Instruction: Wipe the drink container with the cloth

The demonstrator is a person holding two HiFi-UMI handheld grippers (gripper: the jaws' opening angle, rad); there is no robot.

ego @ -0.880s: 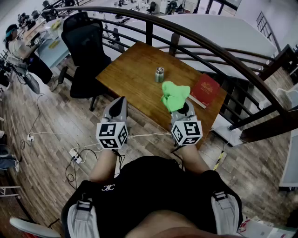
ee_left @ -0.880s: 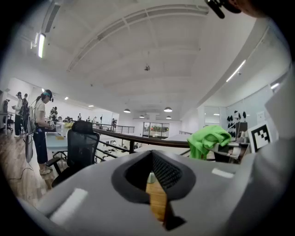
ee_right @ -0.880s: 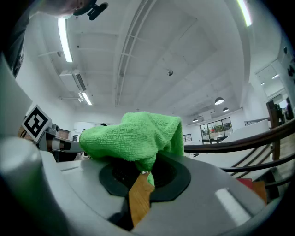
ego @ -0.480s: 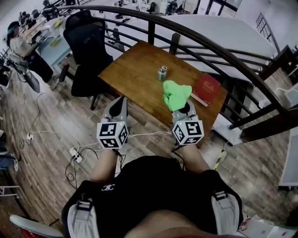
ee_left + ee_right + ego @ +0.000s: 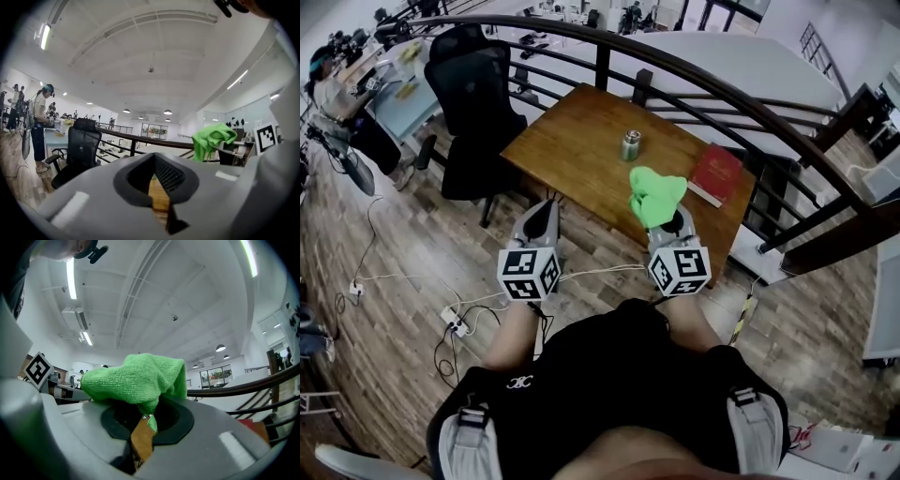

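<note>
The right gripper point(image 5: 149, 423) pinches the green cloth point(image 5: 654, 192). The left gripper point(image 5: 542, 211) is closed on nothing. The drink container point(image 5: 630, 145) stands on the table point(image 5: 572, 141) ahead, past the cloth, touching neither.

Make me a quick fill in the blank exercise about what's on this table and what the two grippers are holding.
1. The right gripper is shut on a ____ cloth.
2. On the wooden table, the metal drink container stands ____, not tipped over.
3. The book lying on the table has a ____ cover.
4. The left gripper, its fingers closed together, holds ____.

Missing words: green; upright; red; nothing.
</note>
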